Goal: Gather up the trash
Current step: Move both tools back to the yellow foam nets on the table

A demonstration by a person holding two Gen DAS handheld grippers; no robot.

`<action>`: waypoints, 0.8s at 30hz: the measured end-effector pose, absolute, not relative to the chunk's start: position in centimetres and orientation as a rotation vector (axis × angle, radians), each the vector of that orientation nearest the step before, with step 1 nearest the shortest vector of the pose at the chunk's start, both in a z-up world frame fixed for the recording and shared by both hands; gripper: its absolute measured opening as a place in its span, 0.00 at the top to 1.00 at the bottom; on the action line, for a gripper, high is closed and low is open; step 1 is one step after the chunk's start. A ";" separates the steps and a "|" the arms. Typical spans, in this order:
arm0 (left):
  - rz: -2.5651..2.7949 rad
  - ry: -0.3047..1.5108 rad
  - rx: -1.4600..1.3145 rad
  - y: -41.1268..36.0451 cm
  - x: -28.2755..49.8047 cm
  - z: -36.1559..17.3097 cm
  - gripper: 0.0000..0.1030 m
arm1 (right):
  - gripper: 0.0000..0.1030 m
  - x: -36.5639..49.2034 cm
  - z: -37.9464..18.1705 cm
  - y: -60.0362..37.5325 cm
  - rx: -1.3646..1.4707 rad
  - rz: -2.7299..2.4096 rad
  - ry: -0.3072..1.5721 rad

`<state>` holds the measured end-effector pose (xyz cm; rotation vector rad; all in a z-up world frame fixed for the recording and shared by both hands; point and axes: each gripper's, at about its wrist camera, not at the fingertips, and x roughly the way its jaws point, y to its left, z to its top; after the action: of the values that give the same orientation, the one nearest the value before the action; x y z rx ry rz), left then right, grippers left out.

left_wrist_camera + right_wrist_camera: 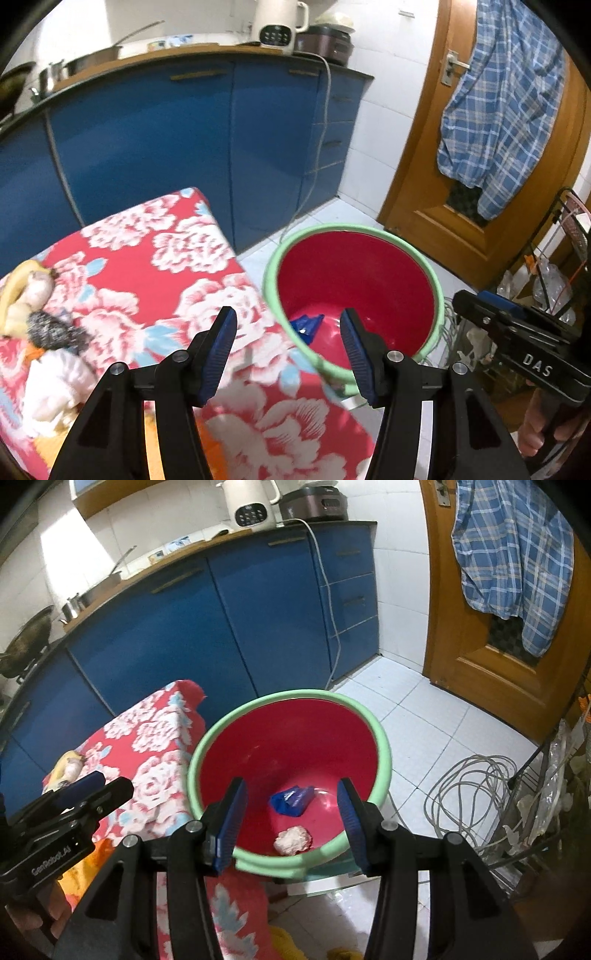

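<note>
A red bucket with a green rim stands on the floor beside a table with a red floral cloth. In it lie a blue wrapper and a crumpled white tissue. On the cloth at the left lie a banana peel, a steel scourer and crumpled white tissue. My left gripper is open and empty over the table edge. My right gripper is open and empty above the bucket.
Blue kitchen cabinets stand behind the table, with a kettle and cooker on top. A wooden door with a hanging plaid shirt is at the right. Coiled cable and a wire rack are on the floor.
</note>
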<state>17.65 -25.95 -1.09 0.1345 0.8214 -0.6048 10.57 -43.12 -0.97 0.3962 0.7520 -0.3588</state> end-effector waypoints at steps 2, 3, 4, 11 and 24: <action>-0.576 0.812 0.134 -24.8 17.2 -0.7 0.42 | 0.49 10.1 -0.6 -42.2 0.396 -0.341 0.745; -0.570 0.810 0.133 -24.4 17.0 -0.6 0.42 | 0.49 9.9 -0.5 -41.9 0.397 -0.334 0.742; -0.556 0.807 0.128 -23.6 16.8 -0.4 0.42 | 0.49 9.7 -0.4 -41.4 0.396 -0.323 0.739; -0.484 0.786 0.114 -19.4 15.3 0.4 0.42 | 0.48 9.2 0.5 -38.0 0.383 -0.254 0.722; -0.348 0.787 0.072 -12.1 13.6 0.2 0.39 | 0.47 9.6 0.4 -32.9 0.365 -0.143 0.737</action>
<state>13.58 -12.14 0.19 0.0717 0.7872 -0.3477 9.61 -32.91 0.39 0.3651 0.7367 -0.1428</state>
